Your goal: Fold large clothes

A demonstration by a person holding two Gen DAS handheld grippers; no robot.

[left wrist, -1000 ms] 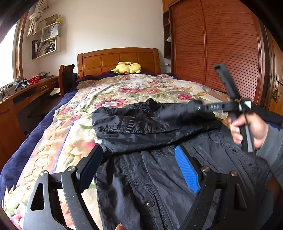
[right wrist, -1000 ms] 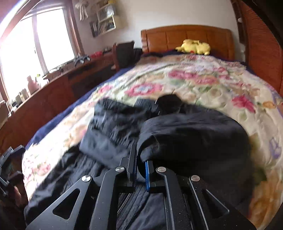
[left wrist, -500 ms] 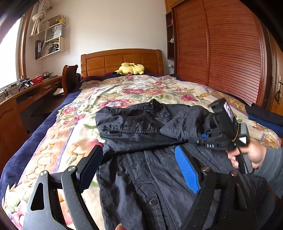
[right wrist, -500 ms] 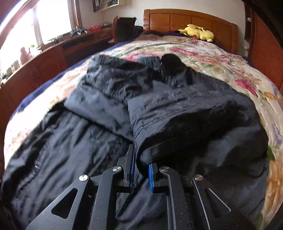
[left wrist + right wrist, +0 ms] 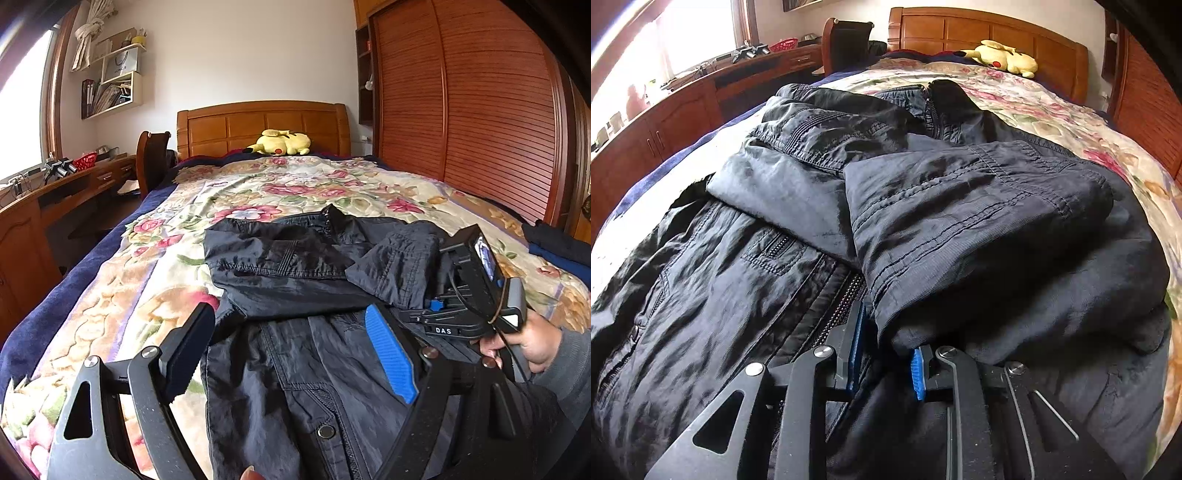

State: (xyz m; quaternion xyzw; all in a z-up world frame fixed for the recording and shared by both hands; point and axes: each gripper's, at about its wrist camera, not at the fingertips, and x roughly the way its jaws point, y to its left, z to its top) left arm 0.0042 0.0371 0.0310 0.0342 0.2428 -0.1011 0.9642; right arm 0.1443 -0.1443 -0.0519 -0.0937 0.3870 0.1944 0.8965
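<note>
- One black jacket (image 5: 295,354) lies spread on the bed (image 5: 258,188), front up, collar toward the headboard (image 5: 262,122), hem toward the foot edge.
- Two sleeves are folded in across the chest: one sleeve from the left side (image 5: 783,184), and the right sleeve (image 5: 979,221) lying over it.
- Right gripper (image 5: 884,354) sits low on the jacket, at the cuff end of that right sleeve; its jaws have just been opening and now stand narrowly parted, the cuff hem resting in the gap, pads no longer pinching it.
- Left gripper (image 5: 291,354) hangs above the jacket's lower front, jaws spread wide, nothing between its two fingers.
- One hand (image 5: 524,343) in a grey cuff grips the right gripper's handle near the bed's right edge.
- One yellow plush toy (image 5: 280,142) lies against the headboard.
- One floral bedspread (image 5: 155,266) covers the bed; one dark chair (image 5: 151,158) stands off its left edge beside the desk (image 5: 55,192).
</note>
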